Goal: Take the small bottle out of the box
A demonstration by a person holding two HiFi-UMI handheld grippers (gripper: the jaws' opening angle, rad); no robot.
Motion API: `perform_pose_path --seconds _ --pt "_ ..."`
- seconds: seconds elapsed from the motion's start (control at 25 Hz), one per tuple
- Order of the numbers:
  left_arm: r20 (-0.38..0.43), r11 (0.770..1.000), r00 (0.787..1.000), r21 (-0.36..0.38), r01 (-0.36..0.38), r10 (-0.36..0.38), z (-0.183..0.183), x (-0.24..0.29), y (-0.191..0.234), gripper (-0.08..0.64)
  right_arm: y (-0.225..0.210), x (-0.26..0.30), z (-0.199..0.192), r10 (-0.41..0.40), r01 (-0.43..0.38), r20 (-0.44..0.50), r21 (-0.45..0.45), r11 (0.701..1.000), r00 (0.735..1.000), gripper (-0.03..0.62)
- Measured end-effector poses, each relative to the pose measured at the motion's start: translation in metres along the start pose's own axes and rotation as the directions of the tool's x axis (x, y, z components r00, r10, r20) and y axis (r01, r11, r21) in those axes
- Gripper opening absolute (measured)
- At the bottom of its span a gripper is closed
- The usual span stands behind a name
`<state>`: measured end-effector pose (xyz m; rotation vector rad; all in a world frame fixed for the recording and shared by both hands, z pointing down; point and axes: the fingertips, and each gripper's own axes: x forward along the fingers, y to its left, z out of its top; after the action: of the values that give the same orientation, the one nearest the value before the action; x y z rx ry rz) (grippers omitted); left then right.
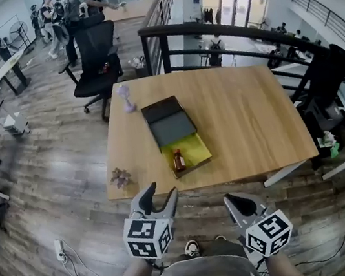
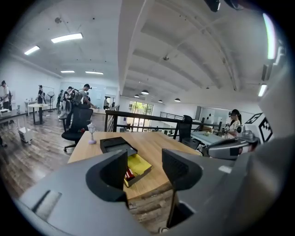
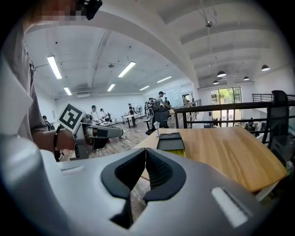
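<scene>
Task not begun: the small bottle (image 1: 178, 160) lay inside the open box (image 1: 195, 146) on the table (image 1: 248, 121). Both grippers hung short of the table. Left gripper (image 1: 160, 192) jaws spread, empty; right gripper (image 1: 237, 200) jaws pressed together, empty.

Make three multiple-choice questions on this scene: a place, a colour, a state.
1. Where is the small bottle? A on the floor; B inside the box; C on a chair.
2. What colour is the box's lining? A yellow; B blue; C white.
3. Which gripper's jaws stand apart? A right; B neither; C left.
Answers: B, it rests on the lining; A, yellow shows beside the bottle; C, the left gripper gapes empty while the right gripper is shut.
</scene>
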<state>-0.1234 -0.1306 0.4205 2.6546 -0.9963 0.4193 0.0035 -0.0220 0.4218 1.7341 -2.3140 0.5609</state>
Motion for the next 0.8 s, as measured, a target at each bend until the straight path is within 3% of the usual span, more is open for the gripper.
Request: perform_pose_path --seconds 0.44,0.8 --pt "-0.134 0.997 0.991 -0.064 -0.038 0.029 -0.03 0.087 0.028 0.225 -0.071 0.067 -0.005 0.036 -0.035 -0.084 0.015 0.999 0.996 0.011" --pt "-0.266 0.986 0.956 -0.078 -0.149 0.123 -0.054 0.162 0.049 0.196 -0.136 0.139 -0.004 0.174 -0.173 -0.176 0.019 0.985 0.969 0.011"
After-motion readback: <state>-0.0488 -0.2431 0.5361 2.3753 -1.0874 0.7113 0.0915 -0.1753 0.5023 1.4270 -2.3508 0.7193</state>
